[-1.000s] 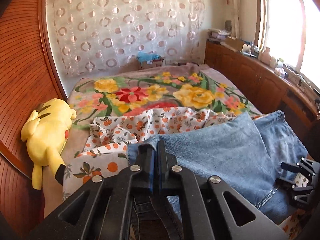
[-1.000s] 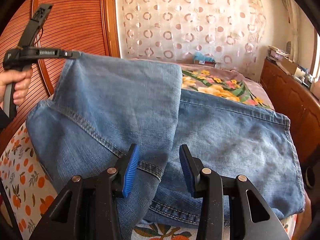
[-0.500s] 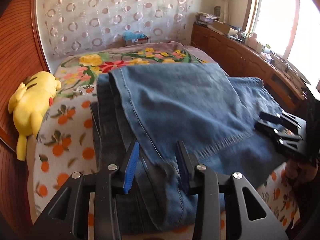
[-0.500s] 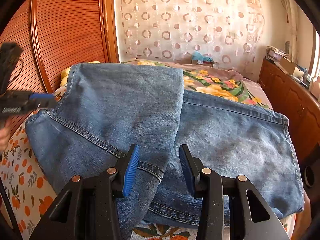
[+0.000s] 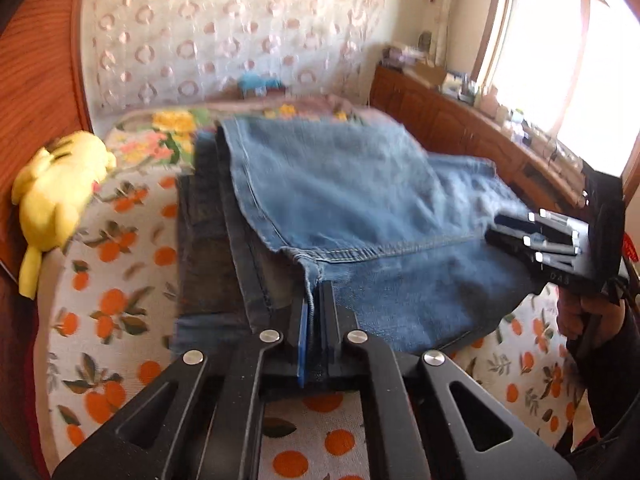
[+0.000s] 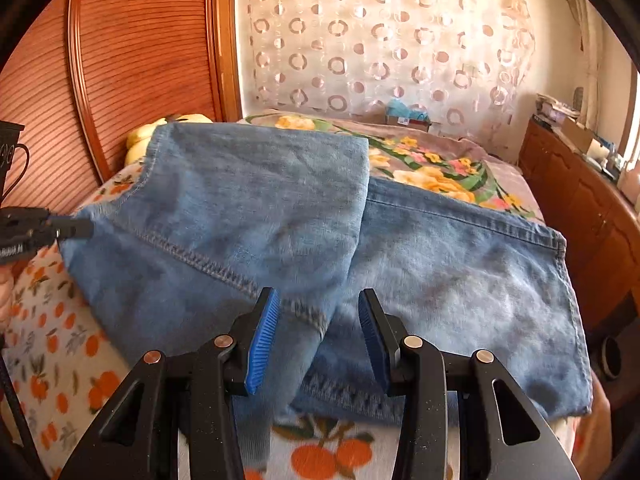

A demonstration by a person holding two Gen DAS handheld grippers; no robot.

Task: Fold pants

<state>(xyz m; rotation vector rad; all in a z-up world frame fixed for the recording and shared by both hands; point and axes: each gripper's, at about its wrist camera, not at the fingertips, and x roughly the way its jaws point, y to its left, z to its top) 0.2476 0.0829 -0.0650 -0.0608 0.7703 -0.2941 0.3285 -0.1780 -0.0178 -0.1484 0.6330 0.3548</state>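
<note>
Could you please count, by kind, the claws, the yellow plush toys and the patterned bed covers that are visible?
Claws: 2 (left claw, shut on the jeans; right claw, open)
Yellow plush toys: 1
Patterned bed covers: 2 (orange-fruit print; large-flower blanket)
Total: 5

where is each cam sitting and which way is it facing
Left wrist view: sits on the left gripper, low over the near edge of the bed, facing the curtained wall; its jaws are closed against the jeans edge, whether pinched is unclear, and the right gripper shows at right.
Right wrist view: sits on the right gripper, angled down over the jeans, jaws apart above the denim, facing the same wall; the left gripper shows at left.
Shared: jeans, orange-print sheet, each other's gripper.
</note>
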